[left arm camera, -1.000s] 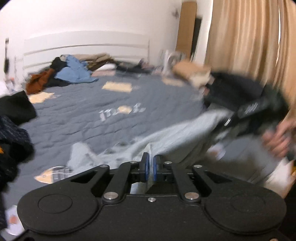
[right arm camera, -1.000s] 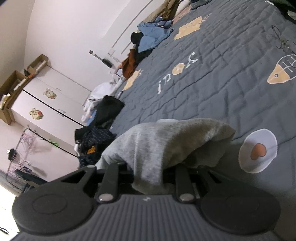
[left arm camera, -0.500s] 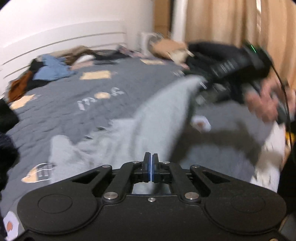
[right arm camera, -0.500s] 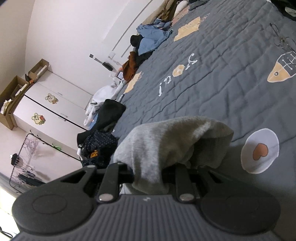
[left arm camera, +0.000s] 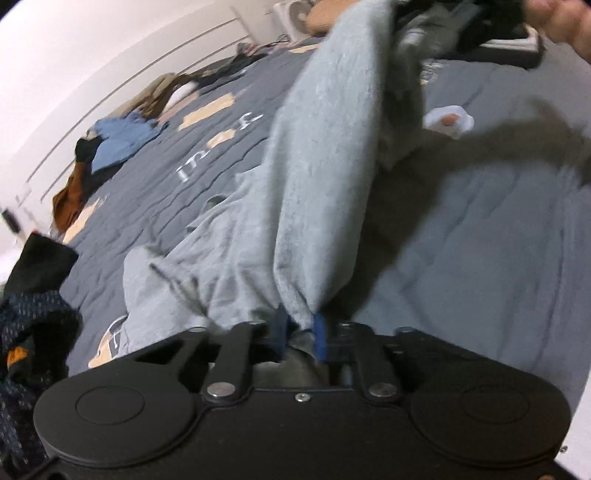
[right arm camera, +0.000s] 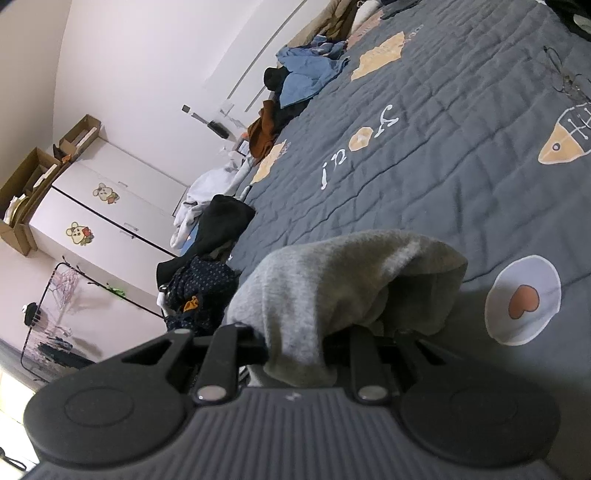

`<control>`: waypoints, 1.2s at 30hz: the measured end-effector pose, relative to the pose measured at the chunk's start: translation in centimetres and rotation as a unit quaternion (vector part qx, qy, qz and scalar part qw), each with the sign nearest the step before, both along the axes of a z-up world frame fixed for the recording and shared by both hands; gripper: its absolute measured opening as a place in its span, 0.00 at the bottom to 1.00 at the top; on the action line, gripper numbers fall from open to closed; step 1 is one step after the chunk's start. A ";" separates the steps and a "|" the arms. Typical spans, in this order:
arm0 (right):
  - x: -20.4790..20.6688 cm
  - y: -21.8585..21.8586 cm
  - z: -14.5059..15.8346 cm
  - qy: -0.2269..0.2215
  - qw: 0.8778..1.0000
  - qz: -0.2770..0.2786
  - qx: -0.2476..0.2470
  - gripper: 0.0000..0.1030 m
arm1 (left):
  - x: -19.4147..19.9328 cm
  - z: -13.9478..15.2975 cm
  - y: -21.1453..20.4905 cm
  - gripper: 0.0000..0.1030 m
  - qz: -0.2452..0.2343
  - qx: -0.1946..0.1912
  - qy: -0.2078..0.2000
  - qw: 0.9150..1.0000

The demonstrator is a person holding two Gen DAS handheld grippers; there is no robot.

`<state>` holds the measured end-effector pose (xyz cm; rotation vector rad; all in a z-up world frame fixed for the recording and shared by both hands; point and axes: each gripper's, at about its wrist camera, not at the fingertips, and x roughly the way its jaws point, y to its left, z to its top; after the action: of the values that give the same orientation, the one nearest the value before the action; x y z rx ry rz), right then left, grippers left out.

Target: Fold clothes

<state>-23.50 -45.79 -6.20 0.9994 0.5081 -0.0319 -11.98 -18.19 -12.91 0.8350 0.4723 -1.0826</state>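
Bedspread [right arm camera: 461,122] has white lettering, not clearly readable.

Both wrist cams sit low and close over the grey quilt [left arm camera: 480,229], tilted downward across the bed toward the headboard wall [right arm camera: 155,74], sharing the clothes pile [left arm camera: 122,140].

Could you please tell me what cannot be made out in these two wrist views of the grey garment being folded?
- Right wrist view: the right gripper jaws are buried under the grey garment.
- Left wrist view: the left gripper jaws are opening with cloth between them; whether the pads press it is unclear.
- Left wrist view: the hand is cut off by the top edge and blurred.
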 end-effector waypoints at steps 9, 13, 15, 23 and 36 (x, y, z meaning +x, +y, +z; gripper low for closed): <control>-1.0 -0.8 0.4 -0.027 0.999 -0.017 0.016 0.22 | 4.2 8.6 5.0 0.06 0.035 -0.180 0.133 0.974; -1.3 -0.9 0.9 -0.043 0.999 -0.011 0.023 0.22 | 5.2 10.8 7.1 0.06 0.005 -0.249 0.223 0.942; -1.4 -1.1 1.1 -0.049 0.998 -0.009 0.027 0.22 | 5.5 11.4 8.0 0.06 -0.012 -0.276 0.264 0.924; -0.7 -0.8 0.5 -0.004 1.000 -0.017 -0.013 0.22 | 7.3 8.2 4.8 0.06 0.110 -0.216 0.207 0.948; 1.6 0.2 -2.3 0.041 0.997 -0.039 -0.049 0.28 | 5.5 8.1 3.7 0.19 0.118 -0.179 0.139 0.967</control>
<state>-21.89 -45.64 -8.51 0.9236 0.5373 -0.1667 -6.48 -14.46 -4.83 0.3000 0.5733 -1.0265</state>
